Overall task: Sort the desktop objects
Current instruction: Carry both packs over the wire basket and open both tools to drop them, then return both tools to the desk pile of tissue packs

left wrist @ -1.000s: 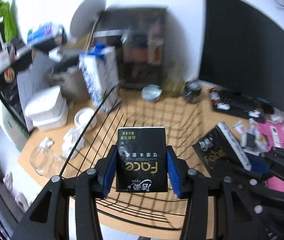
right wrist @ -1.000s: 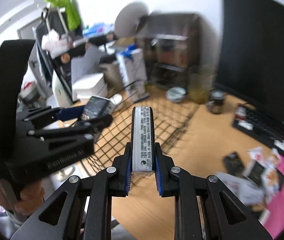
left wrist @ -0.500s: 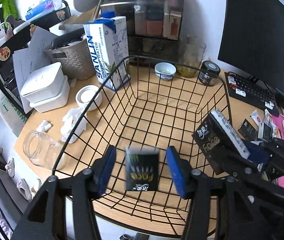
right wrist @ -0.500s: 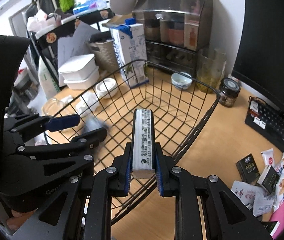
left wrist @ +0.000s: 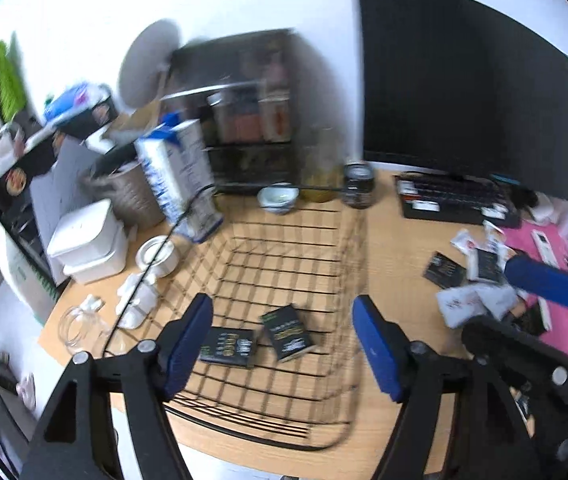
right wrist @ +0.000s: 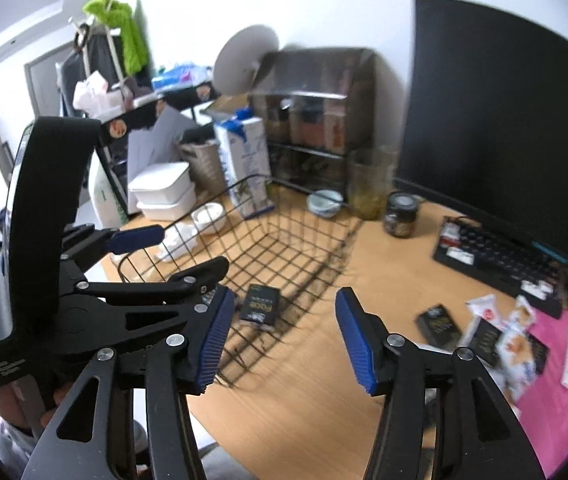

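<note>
left tongs (left wrist: pixel 282 338): jaws apart and opening, nothing between the pads
right tongs (right wrist: pixel 280 334): jaws apart and opening, empty too
tissue packs: two black packs (left wrist: pixel 259 335) lie flat on the floor of the wire basket (left wrist: pixel 303 446), just beside each other
still to sort: more packs and sachets (right wrist: pixel 479 330) loose on the worktop (right wrist: pixel 315 392) by the keyboard (right wrist: pixel 499 254), pink mat next to them
risk: both tongs sit close together over the basket's near rim; my guess is one clips the wire or the other tongs when swinging to the pile, shoving the basket
vs a second ago: each pair of tongs was clamped on a pack above the basket; both packs are now dropped in
</note>
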{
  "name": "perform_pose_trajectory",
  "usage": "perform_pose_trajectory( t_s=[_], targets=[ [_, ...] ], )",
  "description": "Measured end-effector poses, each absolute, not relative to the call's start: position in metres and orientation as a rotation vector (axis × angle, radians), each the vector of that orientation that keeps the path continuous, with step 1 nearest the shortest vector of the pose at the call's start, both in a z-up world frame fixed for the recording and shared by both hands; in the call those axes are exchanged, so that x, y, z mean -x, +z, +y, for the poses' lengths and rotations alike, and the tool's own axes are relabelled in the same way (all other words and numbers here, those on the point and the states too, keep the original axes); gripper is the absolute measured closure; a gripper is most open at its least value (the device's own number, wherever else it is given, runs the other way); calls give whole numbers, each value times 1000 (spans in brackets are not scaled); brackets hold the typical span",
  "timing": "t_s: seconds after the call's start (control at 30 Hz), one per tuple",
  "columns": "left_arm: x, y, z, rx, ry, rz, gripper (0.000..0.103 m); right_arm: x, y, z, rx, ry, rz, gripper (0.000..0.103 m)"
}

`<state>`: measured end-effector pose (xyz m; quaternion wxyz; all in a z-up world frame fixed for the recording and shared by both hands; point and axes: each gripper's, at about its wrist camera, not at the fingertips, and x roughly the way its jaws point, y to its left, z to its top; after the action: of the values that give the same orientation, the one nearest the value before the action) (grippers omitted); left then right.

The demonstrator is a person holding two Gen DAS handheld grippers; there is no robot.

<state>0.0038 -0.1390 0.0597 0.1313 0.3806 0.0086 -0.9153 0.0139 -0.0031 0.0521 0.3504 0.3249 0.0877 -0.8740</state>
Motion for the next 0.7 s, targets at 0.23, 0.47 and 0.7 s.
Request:
perform_pose_trajectory(
  t_s=[0.23, 0.47, 0.7],
  targets=[
    [-4, 48, -66, -1222, -2785, -105, 23, -19, 41, 91, -915, -2433, 185, 48],
    [13, 2, 3, -1495, -2824, -238, 23, -10, -12, 158, -1139, -2493, 143, 47],
    [36, -46, 32, -1621, -2762, -348, 23, -8, -88, 206, -1445, -2409, 121, 47]
  ],
)
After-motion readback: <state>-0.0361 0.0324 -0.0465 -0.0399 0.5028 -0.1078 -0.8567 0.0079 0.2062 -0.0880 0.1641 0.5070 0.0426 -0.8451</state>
